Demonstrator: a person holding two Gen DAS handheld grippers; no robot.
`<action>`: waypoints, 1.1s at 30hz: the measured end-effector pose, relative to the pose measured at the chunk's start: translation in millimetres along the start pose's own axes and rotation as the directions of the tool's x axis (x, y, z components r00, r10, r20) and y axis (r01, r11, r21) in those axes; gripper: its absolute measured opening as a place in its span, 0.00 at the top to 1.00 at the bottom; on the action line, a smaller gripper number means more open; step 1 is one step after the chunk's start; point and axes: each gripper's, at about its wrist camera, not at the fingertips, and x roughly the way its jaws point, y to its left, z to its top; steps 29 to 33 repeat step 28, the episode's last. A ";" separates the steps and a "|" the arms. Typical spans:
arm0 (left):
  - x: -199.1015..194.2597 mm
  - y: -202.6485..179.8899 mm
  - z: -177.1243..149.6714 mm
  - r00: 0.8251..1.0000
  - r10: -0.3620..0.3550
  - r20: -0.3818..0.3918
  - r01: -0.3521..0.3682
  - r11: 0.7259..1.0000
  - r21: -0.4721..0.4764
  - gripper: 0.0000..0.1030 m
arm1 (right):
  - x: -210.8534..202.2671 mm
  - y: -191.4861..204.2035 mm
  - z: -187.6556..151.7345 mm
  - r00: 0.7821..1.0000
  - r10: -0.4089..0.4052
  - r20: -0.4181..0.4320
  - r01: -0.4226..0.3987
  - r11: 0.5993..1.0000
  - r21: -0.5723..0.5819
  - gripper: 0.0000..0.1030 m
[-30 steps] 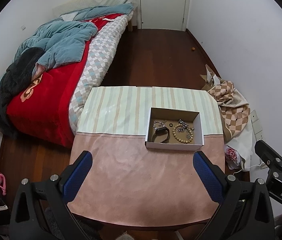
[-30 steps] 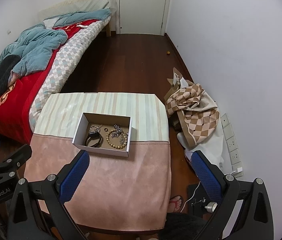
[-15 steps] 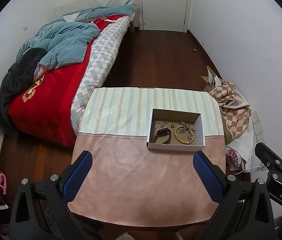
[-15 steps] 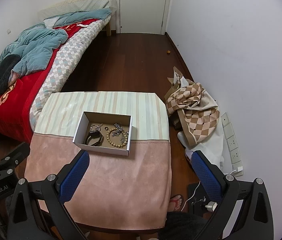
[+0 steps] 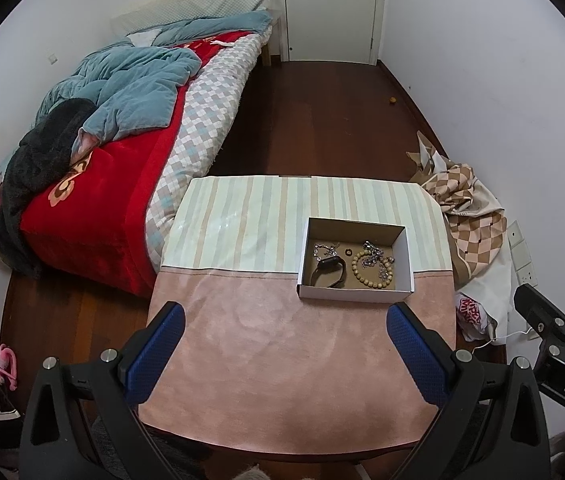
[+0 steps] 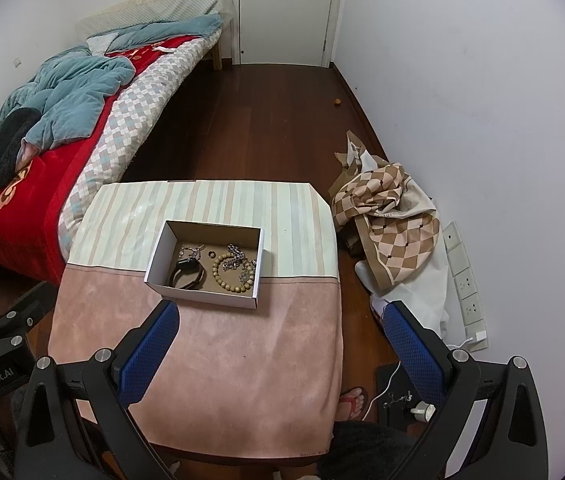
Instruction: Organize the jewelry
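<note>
An open white cardboard box sits on the table. Inside lie a black watch, a wooden bead bracelet, silver chains and a small dark ring. My left gripper is open and empty, held above the table's near pink part. My right gripper is open and empty, high over the table's near right edge.
The table has a pink cloth near me and a striped cloth beyond. A bed stands left. A checkered cloth pile lies on the floor by the right wall. A foot in a sandal shows below.
Both grippers have pulled back and risen slightly, so the table and box sit a little farther off. Nothing on the table moved.
</note>
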 end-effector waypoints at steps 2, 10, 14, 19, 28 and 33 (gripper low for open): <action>0.1 0.6 -1.1 1.000 -0.001 0.000 0.001 1.000 0.001 0.00 | -0.4 -0.1 -0.4 1.000 -0.001 -0.001 0.001 1.000 0.001 0.00; 1.3 1.3 -3.2 1.000 -0.005 0.001 0.005 1.000 0.001 0.00 | -0.1 -0.6 0.2 1.000 -0.001 -0.004 0.001 1.000 0.001 0.00; 0.9 1.6 -4.0 1.000 -0.006 0.001 0.006 1.000 0.001 0.00 | 0.3 -0.6 -0.3 1.000 -0.003 -0.007 0.003 1.000 0.002 0.00; 1.1 1.9 -4.3 1.000 -0.008 0.002 0.008 1.000 0.001 0.00 | 0.7 -0.2 -0.5 1.000 -0.003 -0.009 0.003 1.000 0.001 0.00; -3.4 3.7 -6.4 1.000 -0.008 0.022 0.008 1.000 -0.003 0.00 | 1.2 -0.3 -1.1 1.000 -0.005 -0.010 0.005 1.000 0.004 0.00; -3.4 3.7 -6.4 1.000 -0.008 0.022 0.008 1.000 -0.003 0.00 | 1.2 -0.3 -1.1 1.000 -0.005 -0.010 0.005 1.000 0.004 0.00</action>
